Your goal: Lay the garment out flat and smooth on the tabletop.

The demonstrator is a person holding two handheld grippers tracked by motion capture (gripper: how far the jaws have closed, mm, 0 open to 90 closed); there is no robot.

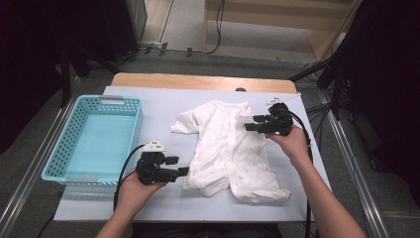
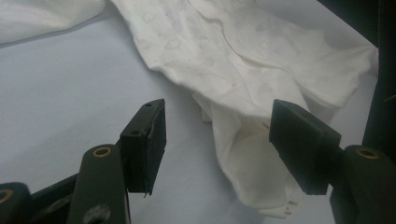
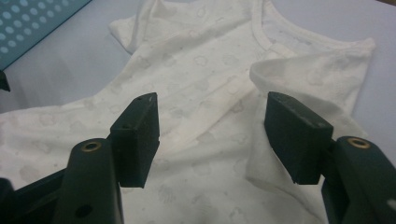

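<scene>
White cotton knit, thin and faintly printed with small cloud shapes: the baby romper lies spread flat on the tabletop, neck end away from the person, legs toward them. It looks very light and quite limp, so I judge it will sag and drape from whatever point is lifted, slide easily over the smooth cover, and fold wherever it is not supported. Nothing about it seems fragile, though a thin single layer could slip out of a shallow pinch.

The left gripper sits low beside the near leg, its jaws standing apart with nothing pressed between them; the leg cuff with its small label lies ahead of the jaws and nearer the right-hand one. The right gripper hovers over the shoulder area, jaws likewise apart and clamping nothing; a folded-in sleeve lies just ahead of its right-hand jaw, the chest panel below the gap. Best holds, by my reckoning, are the thicker bound edges: the cuff hem for the left, the sleeve seam or neckline binding for the right.

The tabletop has a pale blue-white, matt, even covering over a wooden board. A light blue perforated basket stands well off beyond the left gripper. Around the table are grey floor, cables and dark stands.
</scene>
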